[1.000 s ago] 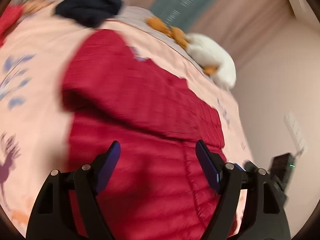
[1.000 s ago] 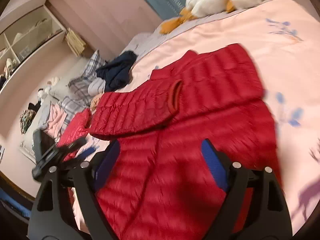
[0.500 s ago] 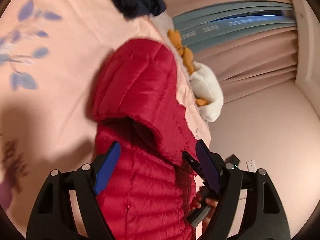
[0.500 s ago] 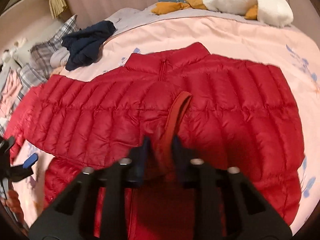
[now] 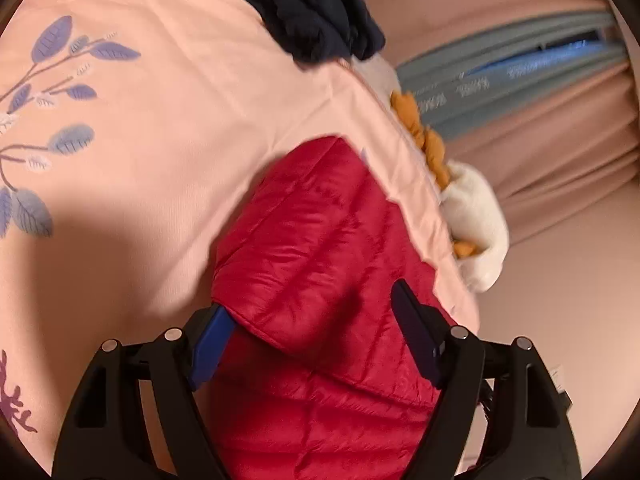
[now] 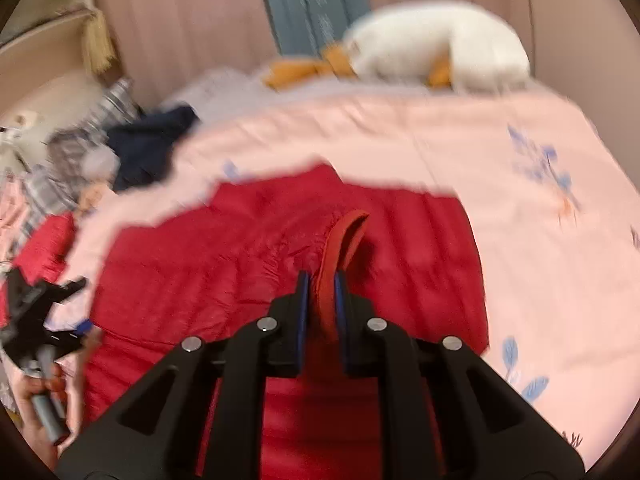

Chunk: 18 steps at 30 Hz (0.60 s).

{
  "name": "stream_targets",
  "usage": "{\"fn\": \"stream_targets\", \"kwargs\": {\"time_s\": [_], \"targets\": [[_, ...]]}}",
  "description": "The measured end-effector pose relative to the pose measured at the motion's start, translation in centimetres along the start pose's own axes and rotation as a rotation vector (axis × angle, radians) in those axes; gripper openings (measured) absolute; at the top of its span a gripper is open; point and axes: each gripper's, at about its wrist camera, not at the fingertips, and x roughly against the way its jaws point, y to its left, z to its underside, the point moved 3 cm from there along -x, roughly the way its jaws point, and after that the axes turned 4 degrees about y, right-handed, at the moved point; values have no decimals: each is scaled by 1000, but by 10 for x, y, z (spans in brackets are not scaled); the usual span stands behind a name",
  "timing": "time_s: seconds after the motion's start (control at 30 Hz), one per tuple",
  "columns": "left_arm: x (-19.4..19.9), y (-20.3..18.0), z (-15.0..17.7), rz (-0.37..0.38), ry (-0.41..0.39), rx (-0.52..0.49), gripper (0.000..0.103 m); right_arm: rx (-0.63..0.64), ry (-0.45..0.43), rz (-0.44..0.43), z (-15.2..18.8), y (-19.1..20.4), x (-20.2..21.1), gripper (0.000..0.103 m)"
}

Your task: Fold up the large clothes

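Red quilted jacket [image 6: 248,264] lies spread on the pink bedspread [image 6: 520,216] of the bed. Its orange-edged cuff [image 6: 344,248] stands up near the jacket's middle, pinched between the closed pads of the right hand-held gripper [image 6: 321,312]. At the jacket's folded edge, the left hand-held gripper [image 5: 308,336] hovers with its jaws wide, nothing gripped. Beyond the jacket lie a navy garment [image 5: 316,8] and a white plush toy [image 6: 436,44].
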Motion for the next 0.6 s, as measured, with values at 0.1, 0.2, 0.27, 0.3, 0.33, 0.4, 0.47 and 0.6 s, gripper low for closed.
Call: {"fn": "stream_targets", "kwargs": {"time_s": [0.1, 0.2, 0.27, 0.3, 0.33, 0.4, 0.47, 0.6], "targets": [[-6, 6, 4, -16, 46, -2, 78, 21, 79, 55, 16, -12, -29, 13], [-6, 13, 3, -38, 69, -16, 78, 23, 95, 53, 20, -14, -33, 14], [0, 13, 5, -71, 110, -50, 78, 29, 105, 60, 17, -15, -30, 17], [5, 14, 6, -88, 118, -72, 78, 42, 92, 72, 14, -16, -23, 20], [13, 14, 6, -103, 129, -104, 78, 51, 78, 80, 12, -16, -16, 29], [33, 14, 1, -108, 117, -155, 78, 74, 31, 96, 6, -17, -1, 43], [45, 9, -10, -128, 81, -196, 78, 106, -19, 94, -2, -12, 13, 44], [36, -19, -34, -148, 49, -265, 78, 143, -19, 25, -17, 13, 10, 44]]}}
